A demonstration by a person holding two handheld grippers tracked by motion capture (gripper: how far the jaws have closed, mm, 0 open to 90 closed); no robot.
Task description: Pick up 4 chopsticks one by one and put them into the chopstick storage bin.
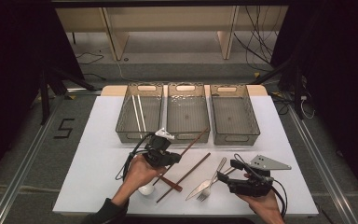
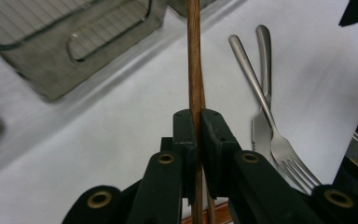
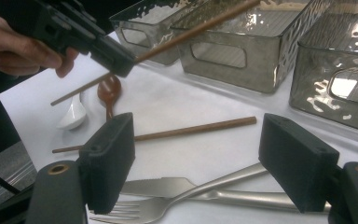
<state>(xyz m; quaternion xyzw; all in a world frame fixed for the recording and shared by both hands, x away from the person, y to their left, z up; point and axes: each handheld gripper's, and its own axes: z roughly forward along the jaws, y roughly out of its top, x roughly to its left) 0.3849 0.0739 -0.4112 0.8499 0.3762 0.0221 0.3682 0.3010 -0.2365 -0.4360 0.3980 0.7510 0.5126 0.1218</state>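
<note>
High view: left gripper [image 1: 168, 156] sits above the near-left tabletop [image 1: 102, 168], jaws clamped on a brown chopstick [image 1: 193, 142] that slants up to the far right, its tip over the near wall of the middle bin [image 1: 188, 112]. A second brown chopstick [image 1: 186, 175] lies flat on the tabletop just right of it. Right gripper [image 1: 227, 171] hovers near-right, jaws spread, with the fork [image 1: 213, 179] and knife [image 1: 200, 186] just left of them. White spoon [image 1: 146, 189] lies near the left hand [image 1: 137, 172]. Pale chopsticks [image 1: 139, 112] lie in the left bin [image 1: 140, 112]; the right bin [image 1: 233, 112] stands beside the middle one.

Left gripper view: jaws pinched tight on the brown chopstick [image 2: 195, 70], which runs straight out between the pads toward a bin [image 2: 74, 42]. Fork [image 2: 265, 116] and knife [image 2: 262, 70] lie right of it.

Right gripper view: jaws released, nothing between the pads; fork [image 3: 168, 203] and knife [image 3: 205, 189] lie on the tabletop below the gap. Beyond, the flat chopstick [image 3: 186, 130]. Far left, the left gripper [image 3: 116, 58] holds the raised chopstick [image 3: 200, 28] clear of the tabletop, over a brown spoon [image 3: 109, 91] and the white spoon [image 3: 72, 114].
</note>
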